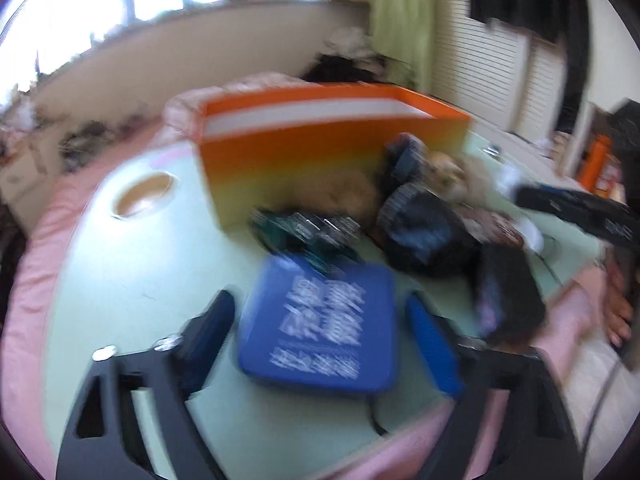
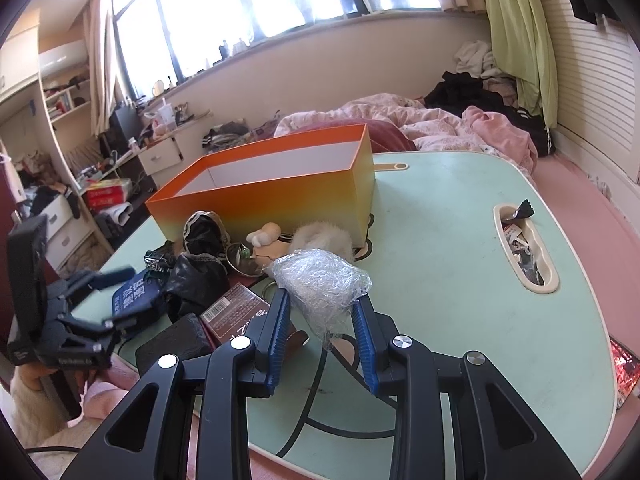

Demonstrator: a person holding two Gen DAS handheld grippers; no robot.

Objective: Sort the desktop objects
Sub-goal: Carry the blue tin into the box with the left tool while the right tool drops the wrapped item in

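The left wrist view is blurred. A blue packet with white print (image 1: pixel 320 320) lies on the pale green table (image 1: pixel 132 280), between the fingers of my left gripper (image 1: pixel 320 302). A narrow gap shows on each side of it, so the jaws stand open around it. The right wrist view shows the same packet (image 2: pixel 134 294) and the left gripper (image 2: pixel 114 300) at the far left. My right gripper (image 2: pixel 321 300) is shut on a crumpled ball of clear plastic wrap (image 2: pixel 320 280), held just above the table (image 2: pixel 460 240). An open orange box (image 2: pixel 272 196) stands behind the clutter.
In front of the box lie a black lace-trimmed pouch (image 2: pixel 204 236), a brown packet (image 2: pixel 236 312), a black block (image 2: pixel 172 344), a white plush toy (image 2: pixel 320 240) and a metal lid (image 2: pixel 242 260). A table slot (image 2: pixel 524 252) holds wrappers. A black cable (image 2: pixel 316 380) crosses the near edge.
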